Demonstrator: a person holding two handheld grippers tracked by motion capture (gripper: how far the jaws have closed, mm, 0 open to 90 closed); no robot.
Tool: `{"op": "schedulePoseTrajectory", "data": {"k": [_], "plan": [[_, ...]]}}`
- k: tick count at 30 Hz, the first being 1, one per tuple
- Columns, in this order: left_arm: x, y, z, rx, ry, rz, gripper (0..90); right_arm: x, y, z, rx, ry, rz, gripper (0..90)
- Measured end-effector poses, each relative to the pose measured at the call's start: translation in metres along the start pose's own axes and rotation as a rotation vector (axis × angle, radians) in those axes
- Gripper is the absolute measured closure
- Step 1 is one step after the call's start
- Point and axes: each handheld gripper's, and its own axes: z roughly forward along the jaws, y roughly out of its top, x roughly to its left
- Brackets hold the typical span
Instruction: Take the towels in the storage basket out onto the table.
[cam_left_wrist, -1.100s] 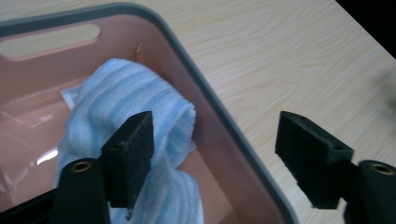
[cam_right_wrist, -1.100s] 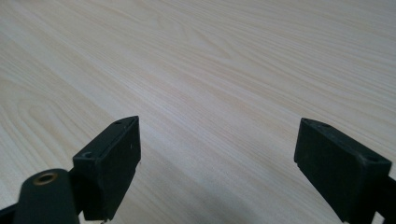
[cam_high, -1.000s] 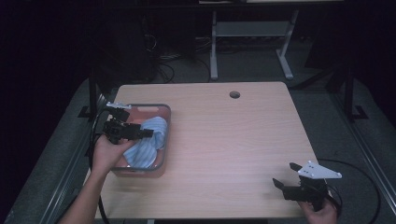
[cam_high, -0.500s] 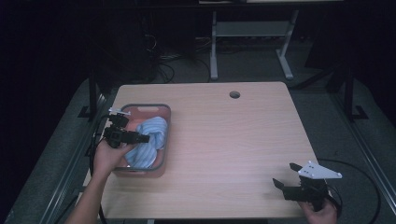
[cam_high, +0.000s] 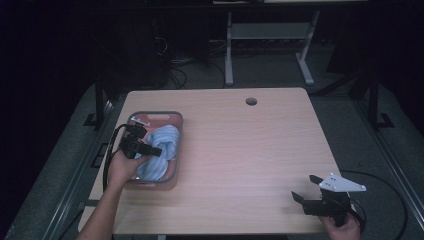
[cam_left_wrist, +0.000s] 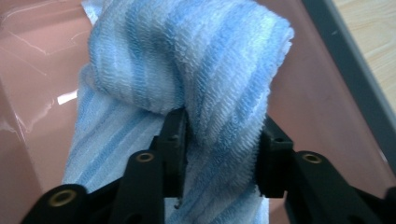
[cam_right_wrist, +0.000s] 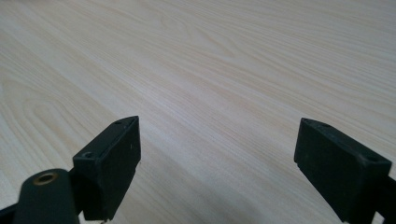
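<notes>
Left gripper (cam_high: 150, 150) sits low in the pink tray (cam_high: 176, 131) at the table's left edge, its jaws pinched on a fold of the blue striped towel (cam_high: 162, 145). In the left gripper view the two pads (cam_left_wrist: 173, 151) stand on either side of a raised ridge of terry, cloth bulging between and above them; the jaws have just been closing, and the fold now fills the gap. I read this as a grip taken, cloth pressed from both sides.

Key relation: the towel (cam_left_wrist: 187, 60) lies straight ahead of and partly over the jaws, heaped lengthwise along the tray's long side, running away from the person. The pinched ridge runs along that same line, so the jaws bite across it. The rest of the cloth lies slack on the tray floor (cam_left_wrist: 28, 70) on both sides of the jaws.

Right gripper (cam_high: 307, 199) is well apart, at the table's (cam_high: 250, 150) near right corner, jaws spread wide over bare wood (cam_right_wrist: 210, 70), nothing between them. The left hand (cam_high: 122, 167) is plainly the nearer one.

Judgement: a lift straight up should clear the tray wall; slack may drag on the rim.
</notes>
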Motion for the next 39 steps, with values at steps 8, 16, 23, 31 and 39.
{"op": "schedulePoseTrajectory", "data": {"k": [8,16,23,31,39], "plan": [[0.003,-0.003,-0.001,-0.011,0.028,-0.030,76.8,0.001,0.000,-0.001,-0.002,0.000,0.006,14.2],[0.004,-0.005,-0.009,-0.047,0.019,-0.029,78.4,0.001,0.000,-0.001,-0.002,-0.003,0.009,14.2],[0.008,-0.010,-0.019,-0.089,0.010,-0.048,79.2,0.000,-0.001,-0.002,-0.005,-0.009,0.017,14.2],[0.005,-0.013,-0.033,-0.154,0.003,-0.041,79.5,-0.001,-0.001,-0.003,-0.005,-0.012,0.015,14.2],[0.008,-0.015,-0.049,-0.226,-0.026,-0.052,79.5,-0.002,-0.002,-0.003,-0.005,-0.011,0.019,14.2]]}}
